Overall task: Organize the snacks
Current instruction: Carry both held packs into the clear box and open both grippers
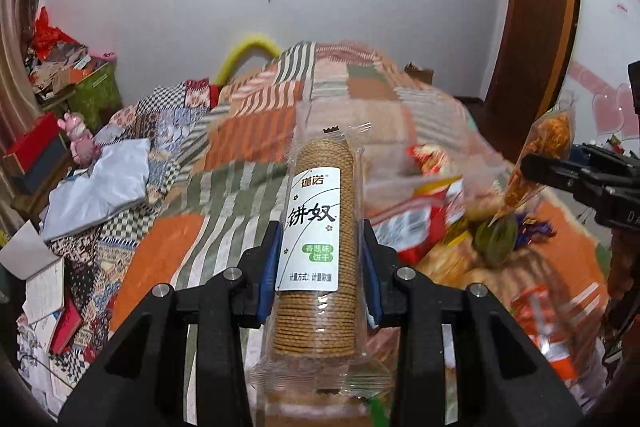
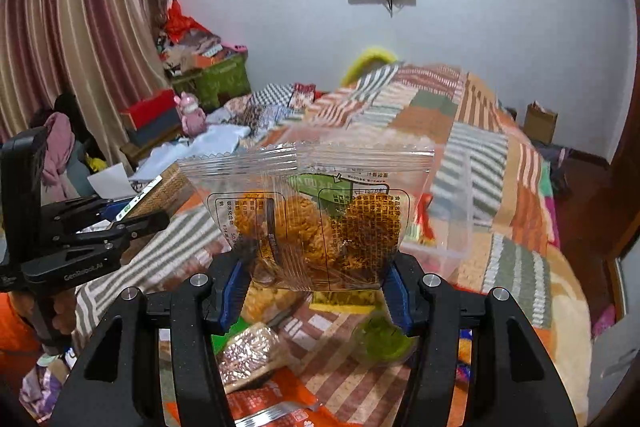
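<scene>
Round biscuit sleeve (image 1: 314, 227), clear crinkly wrap over a tall stack of ridged tan crackers, white paper label with green badge down the front. Sitting upright between the blue pads (image 1: 269, 267) of the left gripper (image 1: 320, 267), pinched snug on both sides, jaws nearly closed around it. Held up above the patchwork quilt (image 1: 248, 131), which is all orange, grey-green and cream striped squares, soft woven look.

Over on the other side: flat transparent snack bag (image 2: 316, 223), zigzag-cut top seal, black printed text panels, golden-orange curly fried noodle clusters inside. Clamped at its lower edge by the right gripper (image 2: 316, 283), blue ribbed fingers (image 2: 234, 291) pressing in from each side, jaws set moderately wide to fit the bag. Also lifted clear of the bed.

Below, a loose pile of other snacks on the quilt: shiny orange-red foil packets (image 2: 264, 403), a clear pack of pinkish puffed bars (image 2: 248, 351), a small green round tub (image 2: 380, 339). Clear plastic bin (image 2: 452, 211) just behind the noodle bag, hard to make out what's in it.

Black matte plastic gripper bodies, silver bolt heads. Pile looks smeared in the left wrist view.
</scene>
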